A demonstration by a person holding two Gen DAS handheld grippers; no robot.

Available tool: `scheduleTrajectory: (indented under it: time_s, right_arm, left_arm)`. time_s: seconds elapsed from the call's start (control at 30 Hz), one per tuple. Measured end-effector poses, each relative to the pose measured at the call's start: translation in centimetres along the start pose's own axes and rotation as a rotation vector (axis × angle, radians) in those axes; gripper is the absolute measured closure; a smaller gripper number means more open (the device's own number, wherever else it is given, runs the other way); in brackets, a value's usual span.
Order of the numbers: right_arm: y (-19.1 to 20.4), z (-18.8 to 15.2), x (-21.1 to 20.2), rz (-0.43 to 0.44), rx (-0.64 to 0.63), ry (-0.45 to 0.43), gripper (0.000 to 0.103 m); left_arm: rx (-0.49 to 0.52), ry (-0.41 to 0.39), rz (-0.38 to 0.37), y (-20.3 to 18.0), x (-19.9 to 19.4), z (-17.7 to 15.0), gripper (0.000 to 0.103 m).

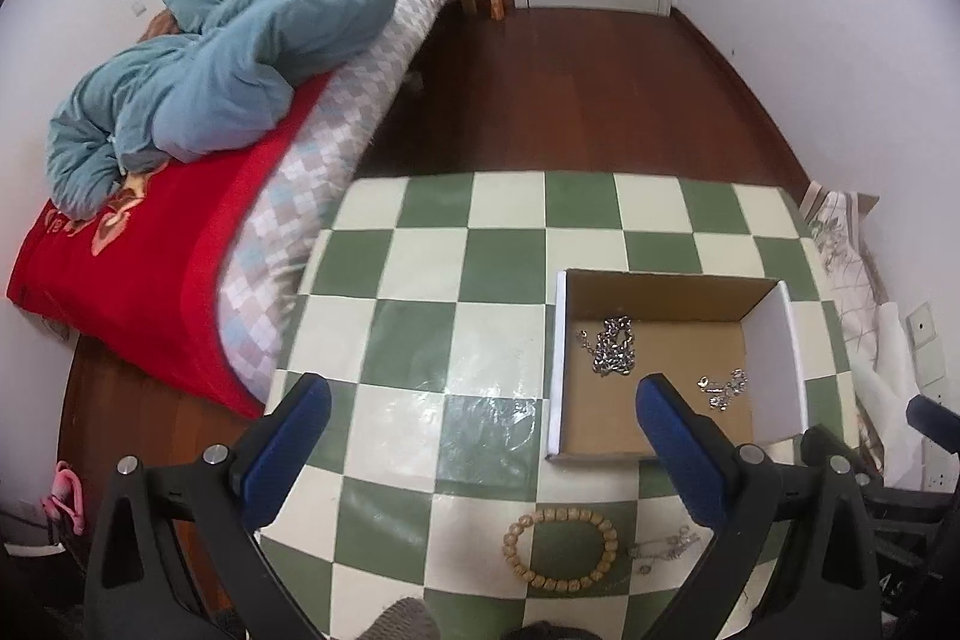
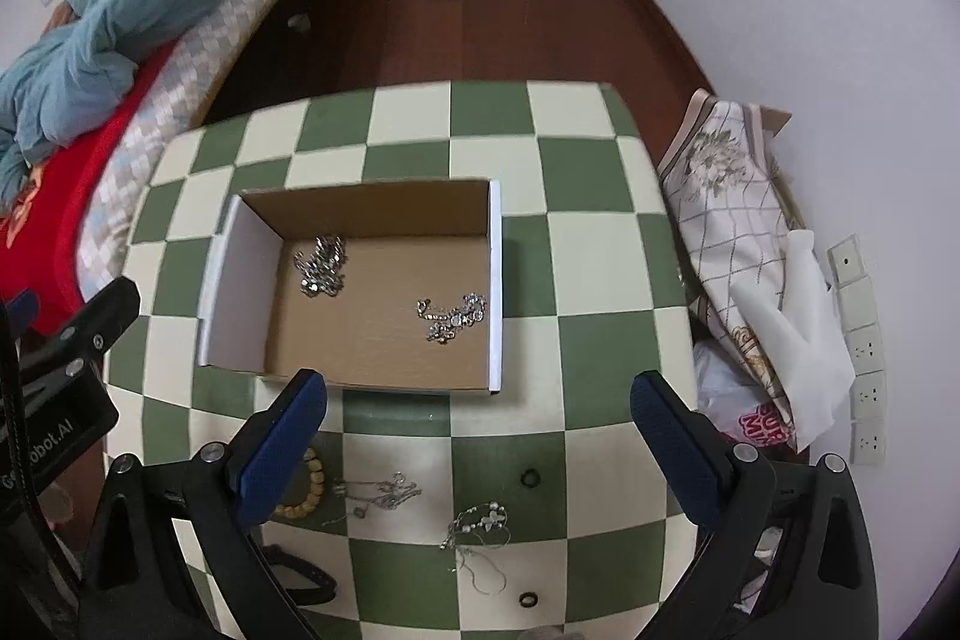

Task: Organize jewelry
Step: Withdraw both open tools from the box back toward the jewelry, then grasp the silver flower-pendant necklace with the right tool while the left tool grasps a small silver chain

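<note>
An open cardboard box (image 1: 774,358) (image 2: 240,292) stands on the green-and-cream checked table (image 1: 420,280) (image 2: 600,250). Inside lie a chunky silver chain (image 1: 612,346) (image 2: 321,265) and a sparkly silver piece (image 1: 723,388) (image 2: 453,316). On the table in front of the box are a wooden bead bracelet (image 1: 561,550) (image 2: 312,484), a thin silver necklace (image 1: 666,550) (image 2: 378,496), a flower-charm necklace (image 2: 480,526) and two small dark rings (image 2: 531,478) (image 2: 527,599). My left gripper (image 1: 483,400) and right gripper (image 2: 477,394) hang above the table, both open with nothing between their blue fingers.
A bed with a red blanket (image 1: 150,268) and a teal quilt (image 1: 228,64) runs along the table's left side. A floral bag (image 2: 726,196) and white plastic lean against the right wall by the sockets (image 2: 864,340). A dark band (image 2: 300,574) lies at the table's near edge.
</note>
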State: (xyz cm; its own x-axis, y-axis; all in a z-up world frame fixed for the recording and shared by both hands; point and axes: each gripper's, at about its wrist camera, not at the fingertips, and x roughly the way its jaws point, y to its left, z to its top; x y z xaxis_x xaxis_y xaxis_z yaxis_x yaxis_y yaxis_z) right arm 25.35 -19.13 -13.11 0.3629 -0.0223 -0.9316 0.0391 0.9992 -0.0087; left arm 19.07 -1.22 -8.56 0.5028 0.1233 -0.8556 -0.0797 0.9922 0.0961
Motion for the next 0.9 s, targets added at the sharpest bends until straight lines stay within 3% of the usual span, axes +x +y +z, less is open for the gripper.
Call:
scheduleTrajectory:
  time_s: [0.3,0.5,0.6,0.67,0.73,0.9]
  right_arm:
    - [-0.3,-2.6,-6.4,0.024,0.029,-0.131,0.001]
    - [-1.5,-6.3,-7.5,0.071,0.056,-0.124,0.001]
    - [-2.9,-8.8,-6.1,0.056,0.075,-0.085,0.001]
    - [-4.0,-10.8,-3.7,0.050,0.098,-0.027,0.007]
    - [-4.8,-11.9,-1.0,0.042,0.110,0.029,0.022]
    - [-5.3,-13.2,5.2,0.076,0.149,0.128,0.028]
  left_arm:
    - [-0.027,-0.111,0.011,2.4,-6.6,-2.0,0.000]
    - [-0.015,-0.107,0.043,3.1,-8.0,-5.4,0.000]
    - [0.006,-0.060,0.066,2.3,-6.7,-7.8,0.000]
    - [0.028,-0.021,0.081,1.5,-5.3,-9.3,0.000]
    - [0.055,0.023,0.103,0.5,-3.5,-10.8,0.000]
    - [0.110,0.117,0.164,-1.4,0.8,-13.0,0.000]
